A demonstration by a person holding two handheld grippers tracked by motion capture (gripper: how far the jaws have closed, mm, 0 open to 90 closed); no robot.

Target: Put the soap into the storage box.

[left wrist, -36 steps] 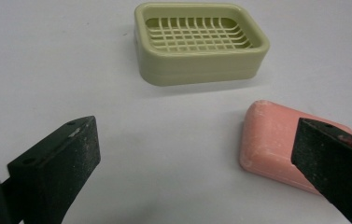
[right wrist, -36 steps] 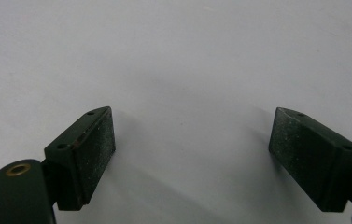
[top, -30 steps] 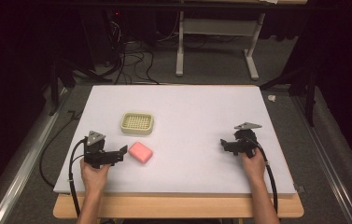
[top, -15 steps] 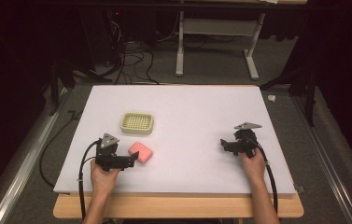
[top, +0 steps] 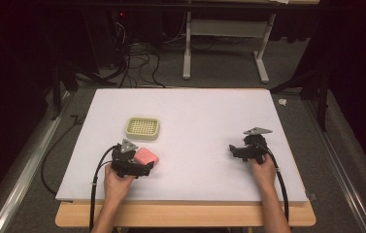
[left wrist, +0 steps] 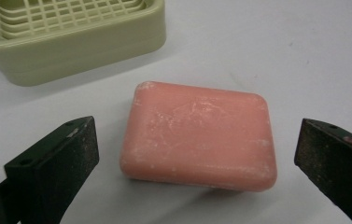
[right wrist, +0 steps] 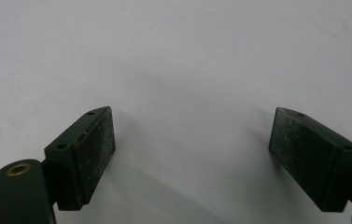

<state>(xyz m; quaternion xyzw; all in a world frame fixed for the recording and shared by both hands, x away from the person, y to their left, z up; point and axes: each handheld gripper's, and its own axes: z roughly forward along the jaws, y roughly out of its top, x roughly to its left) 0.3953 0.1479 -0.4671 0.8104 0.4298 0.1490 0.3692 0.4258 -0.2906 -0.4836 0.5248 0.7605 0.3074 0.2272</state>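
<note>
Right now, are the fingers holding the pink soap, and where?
Nothing is held. The left gripper stands open, its fingers either side of the pink rectangular soap bar, not touching. The right gripper is open over bare table.

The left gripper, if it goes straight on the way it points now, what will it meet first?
Most likely the pink soap bar, lying on the table between the open fingers of the left gripper. The soap dish lies beyond it.

We can read no text, label, brand or number anywhere. The pink soap bar [left wrist: 197,140] bears only a faint, illegible stamp.
</note>
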